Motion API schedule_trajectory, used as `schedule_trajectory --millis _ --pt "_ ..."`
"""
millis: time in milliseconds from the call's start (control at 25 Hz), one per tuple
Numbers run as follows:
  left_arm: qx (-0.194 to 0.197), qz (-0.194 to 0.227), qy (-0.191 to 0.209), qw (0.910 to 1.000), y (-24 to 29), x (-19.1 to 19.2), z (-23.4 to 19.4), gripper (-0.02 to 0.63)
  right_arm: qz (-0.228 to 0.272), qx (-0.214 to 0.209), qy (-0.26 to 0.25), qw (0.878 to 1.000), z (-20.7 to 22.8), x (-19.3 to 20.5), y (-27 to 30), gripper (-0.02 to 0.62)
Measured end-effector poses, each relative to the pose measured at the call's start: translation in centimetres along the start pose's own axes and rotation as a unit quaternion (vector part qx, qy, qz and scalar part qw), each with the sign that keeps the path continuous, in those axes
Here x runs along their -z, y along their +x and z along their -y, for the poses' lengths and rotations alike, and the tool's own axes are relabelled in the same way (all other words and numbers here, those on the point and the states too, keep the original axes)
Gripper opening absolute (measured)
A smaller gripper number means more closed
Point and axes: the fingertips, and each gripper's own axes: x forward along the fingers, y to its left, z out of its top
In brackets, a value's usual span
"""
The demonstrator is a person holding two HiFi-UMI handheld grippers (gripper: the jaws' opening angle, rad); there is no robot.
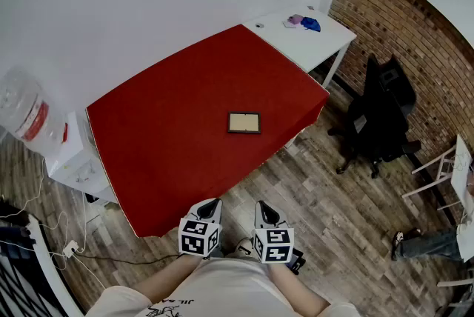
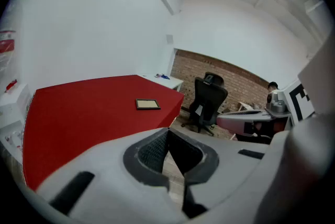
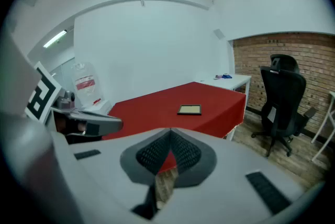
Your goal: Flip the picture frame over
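A small dark picture frame point(image 1: 244, 122) lies flat, light panel up, on the red table point(image 1: 163, 138) toward its right side. It also shows far ahead as the picture frame point(image 2: 147, 104) in the left gripper view and as the picture frame point(image 3: 189, 109) in the right gripper view. Both grippers hang close to my body, over the wooden floor in front of the table's near edge. My left gripper point(image 1: 210, 205) is shut with nothing in it, its tips meeting at the left gripper point(image 2: 167, 132). Beside it my right gripper point(image 1: 265, 209) is also shut and empty, seen as the right gripper point(image 3: 170, 134).
A white side table point(image 1: 326, 34) with small blue and pink items adjoins the far right corner. A black office chair point(image 1: 381, 115) stands to the right by the brick wall. A water dispenser point(image 1: 29, 115) and floor cables point(image 1: 44, 234) are at left. A person's leg point(image 1: 429, 243) shows at right.
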Motion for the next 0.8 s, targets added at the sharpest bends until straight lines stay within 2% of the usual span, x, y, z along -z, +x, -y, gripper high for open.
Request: schedule_trajectory --millis 400,800 --pt "-0.022 0.006 -0.015 0.9996 1.2 0.0 1.6 0.006 -0.004 -0.007 -0.001 1.0 3.0 0.5 -0.4 0.005" --pt "-0.024 -0.001 -0.022 0.9995 4.5 -1.2 -0.1 0.006 -0.011 -0.004 0.008 1.0 4.6 -0.1 2.6 0.005"
